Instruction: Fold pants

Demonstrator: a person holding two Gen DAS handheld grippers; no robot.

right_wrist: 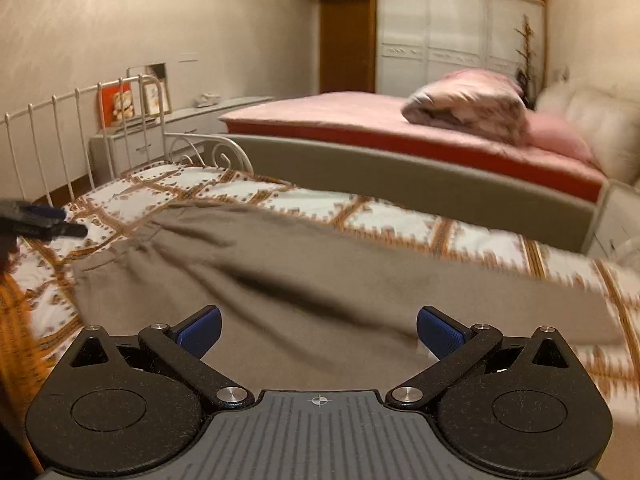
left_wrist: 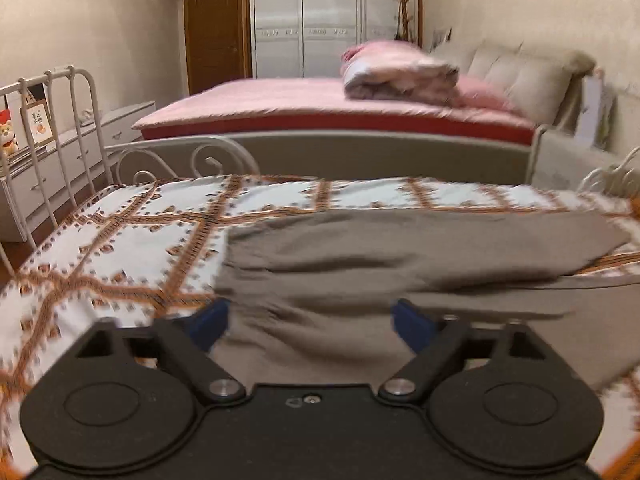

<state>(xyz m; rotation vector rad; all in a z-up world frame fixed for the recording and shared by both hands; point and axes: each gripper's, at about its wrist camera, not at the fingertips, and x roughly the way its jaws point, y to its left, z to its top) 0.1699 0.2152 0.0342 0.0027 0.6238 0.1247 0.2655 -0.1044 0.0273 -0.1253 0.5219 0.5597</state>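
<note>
Blue-padded fingers of the left gripper (left_wrist: 310,324) fill the bottom of the left wrist view, jaws spread wide with nothing clamped between them; the grey-brown pants (left_wrist: 400,264) simply lie underneath and beyond. Right gripper (right_wrist: 318,330) shows the same state in its own view: jaws wide, pads clear of the cloth, only fabric below.

Those pants are spread flat on the patterned bedspread (left_wrist: 120,240) of the near daybed, running lengthwise along it. What looks like the gathered waist lies toward the white metal end rail (right_wrist: 80,128), and the cloth stretches away toward the opposite end, where a second layer seems to lie over the first (motion blur makes the layering hard to read). Laying them flat on the bed gives a broad, even surface on which a fold can be squared up, which is probably why they sit near the middle of the bedspread, not at its edge.

At the left margin of the right wrist view a dark fingertip (right_wrist: 44,222) of the other gripper pokes in, just beside the waist end. Both tools hanging open above the cloth suggests a pause between grips: nothing is being lifted, and the next hold is not yet taken.

Behind stand a pink bed (left_wrist: 320,100) and a white wardrobe (left_wrist: 332,20).
</note>
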